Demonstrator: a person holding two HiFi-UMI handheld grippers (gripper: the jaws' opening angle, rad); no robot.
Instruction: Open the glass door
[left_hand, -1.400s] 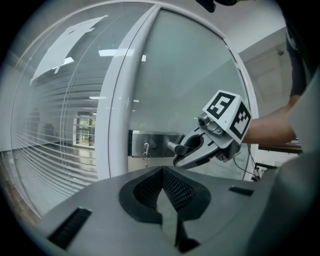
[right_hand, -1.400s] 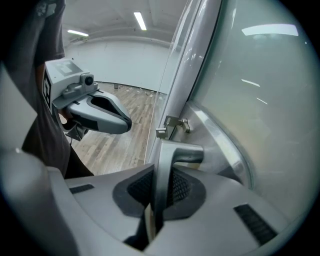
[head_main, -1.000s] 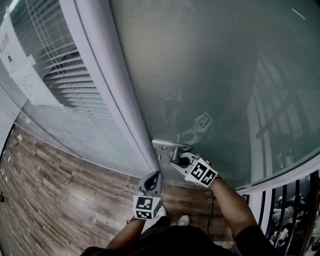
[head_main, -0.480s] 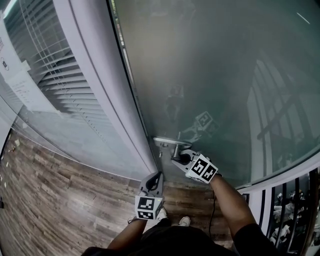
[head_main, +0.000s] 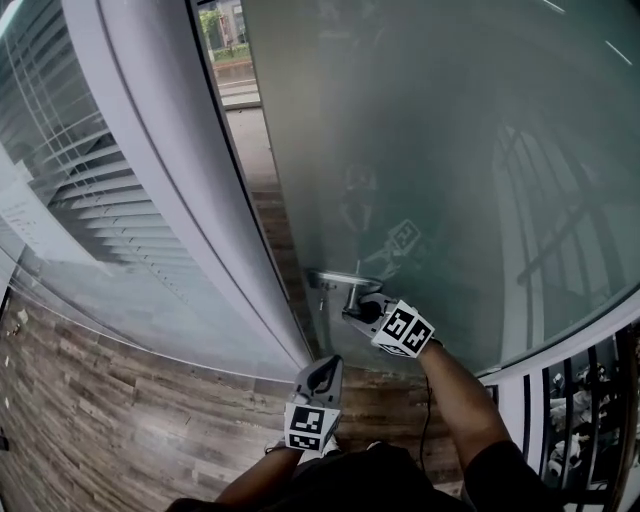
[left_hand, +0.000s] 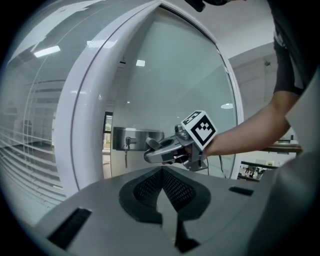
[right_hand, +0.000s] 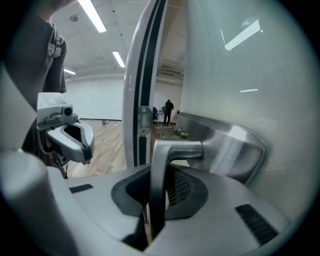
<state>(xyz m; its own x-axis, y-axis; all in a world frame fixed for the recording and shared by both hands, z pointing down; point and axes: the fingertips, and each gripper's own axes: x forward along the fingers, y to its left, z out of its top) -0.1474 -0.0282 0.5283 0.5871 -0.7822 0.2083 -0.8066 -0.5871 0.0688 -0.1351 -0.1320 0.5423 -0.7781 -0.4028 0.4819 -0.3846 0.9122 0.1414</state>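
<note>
The frosted glass door (head_main: 450, 150) stands ajar, with a gap (head_main: 240, 90) between its edge and the white frame (head_main: 170, 180). My right gripper (head_main: 362, 310) is shut on the metal lever handle (head_main: 345, 283), and its jaws are opening. In the right gripper view the lever (right_hand: 160, 165) runs down between the pads of the right gripper (right_hand: 155, 200). My left gripper (head_main: 322, 368) hangs below the handle, apart from the door, shut and holding nothing. The left gripper view shows its own jaws (left_hand: 167, 200), the right gripper (left_hand: 160, 152) on the handle plate (left_hand: 135, 137), and a key (left_hand: 126, 150) hanging from the lock.
A glass wall with blinds (head_main: 70, 200) runs along the left of the frame. Wooden floor (head_main: 120, 430) lies below it. A railing (head_main: 590, 400) stands at the right. Through the gap a distant person (right_hand: 168, 107) stands in a bright hall.
The door has swung further open and the gap at the frame has widened. My right gripper stays on the handle. My left gripper has shifted down and right in the head view.
</note>
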